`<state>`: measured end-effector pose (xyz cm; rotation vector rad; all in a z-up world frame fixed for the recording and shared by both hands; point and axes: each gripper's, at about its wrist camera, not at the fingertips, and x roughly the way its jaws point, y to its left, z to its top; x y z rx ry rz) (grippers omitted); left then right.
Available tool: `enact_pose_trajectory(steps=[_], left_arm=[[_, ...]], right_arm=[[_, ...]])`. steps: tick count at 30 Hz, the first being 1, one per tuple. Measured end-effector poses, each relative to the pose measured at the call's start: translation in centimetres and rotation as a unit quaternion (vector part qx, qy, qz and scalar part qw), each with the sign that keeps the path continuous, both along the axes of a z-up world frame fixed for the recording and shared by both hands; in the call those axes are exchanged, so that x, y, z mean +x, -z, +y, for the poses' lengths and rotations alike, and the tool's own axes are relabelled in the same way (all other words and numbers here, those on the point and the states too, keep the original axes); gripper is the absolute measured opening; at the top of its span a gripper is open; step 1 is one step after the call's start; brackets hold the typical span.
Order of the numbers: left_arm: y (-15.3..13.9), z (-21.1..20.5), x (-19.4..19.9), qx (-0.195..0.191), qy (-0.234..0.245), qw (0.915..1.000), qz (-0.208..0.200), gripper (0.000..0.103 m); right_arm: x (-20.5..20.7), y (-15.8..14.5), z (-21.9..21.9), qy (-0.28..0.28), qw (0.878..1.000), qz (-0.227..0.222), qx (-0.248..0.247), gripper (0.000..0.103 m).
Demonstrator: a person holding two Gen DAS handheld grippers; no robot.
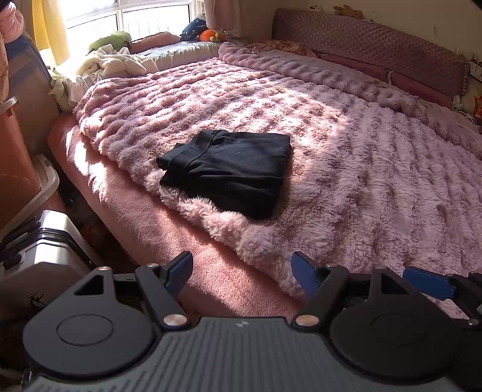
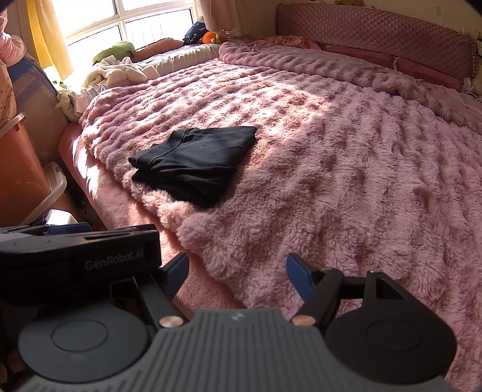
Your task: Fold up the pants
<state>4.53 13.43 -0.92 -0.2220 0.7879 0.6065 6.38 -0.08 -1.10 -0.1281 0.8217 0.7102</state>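
Pants [image 1: 224, 170], black and folded into a compact stack, lie on my fluffy pink blanket [image 1: 346, 156] near the bed's corner. My left gripper [image 1: 242, 273] and right gripper [image 2: 238, 271] hover wide apart, empty, well short; suitcase [image 1: 45, 238] and orange bin [image 2: 18, 169] stand beside the bed.

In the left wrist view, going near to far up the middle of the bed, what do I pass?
Open left gripper → bare salmon-pink mattress edge → fluffy pink plush blanket → folded black pants lying on it → white crumpled bedding → orange stuffed toy by the bright window.
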Motion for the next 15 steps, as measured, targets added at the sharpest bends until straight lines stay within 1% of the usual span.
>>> enact_pose_trajectory(steps=[15], left_arm=[[0.11, 0.08, 0.00, -0.003, 0.003, 1.0000, -0.003, 0.087]], right_arm=[[-0.21, -0.11, 0.03, -0.003, 1.000, 0.001, 0.001, 0.068]])
